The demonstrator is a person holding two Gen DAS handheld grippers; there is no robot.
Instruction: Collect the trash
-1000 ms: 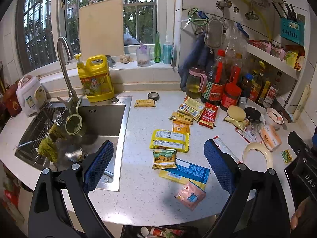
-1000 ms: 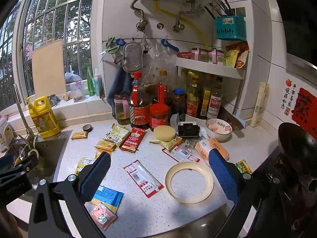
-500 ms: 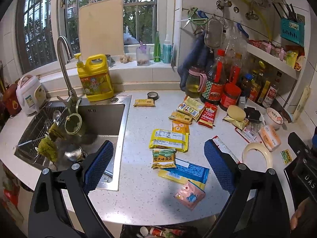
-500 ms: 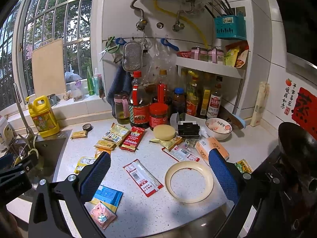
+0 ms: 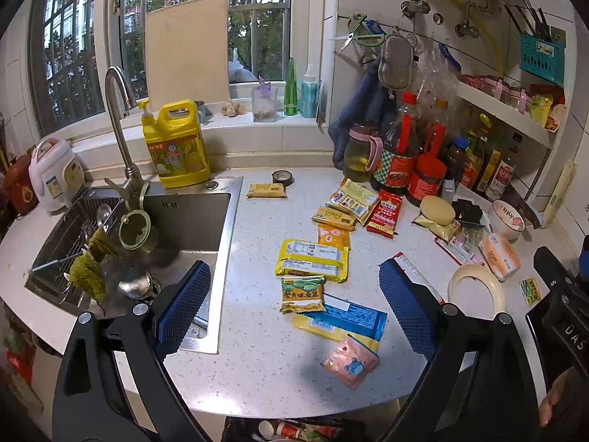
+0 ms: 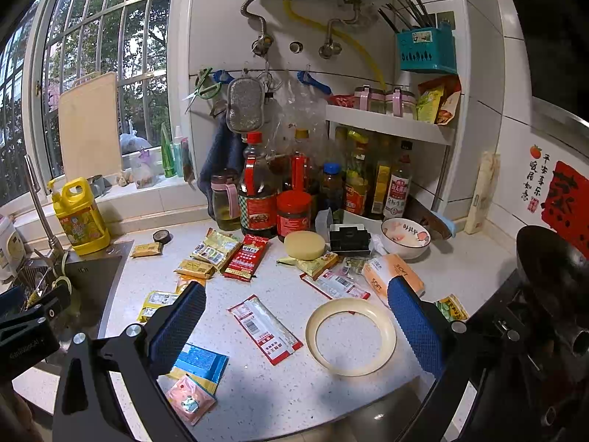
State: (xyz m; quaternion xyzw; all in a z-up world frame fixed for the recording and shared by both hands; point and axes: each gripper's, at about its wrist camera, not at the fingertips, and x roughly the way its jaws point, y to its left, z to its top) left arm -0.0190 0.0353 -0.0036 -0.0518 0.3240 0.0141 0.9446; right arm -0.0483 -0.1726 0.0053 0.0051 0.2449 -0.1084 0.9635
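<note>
Several snack wrappers litter the white counter. In the left wrist view a green-and-yellow packet (image 5: 302, 293), a large yellow wrapper (image 5: 312, 259), a blue wrapper (image 5: 349, 318) and a pink packet (image 5: 350, 363) lie between my open left gripper's (image 5: 294, 305) blue pads. In the right wrist view a red-and-white wrapper (image 6: 265, 328) and a cream plastic ring (image 6: 350, 336) lie between the pads of my open right gripper (image 6: 294, 331). Both grippers hover above the counter's near edge, holding nothing. More wrappers (image 6: 244, 258) lie farther back by the bottles.
A steel sink (image 5: 176, 232) with faucet and yellow detergent jug (image 5: 176, 143) is at left. Sauce bottles (image 6: 257, 199), a bowl (image 6: 405, 237), a tissue pack (image 6: 392, 274) and a shelf crowd the back right. A dark wok (image 6: 552, 269) sits far right. A bin opening (image 5: 294, 429) shows below the counter edge.
</note>
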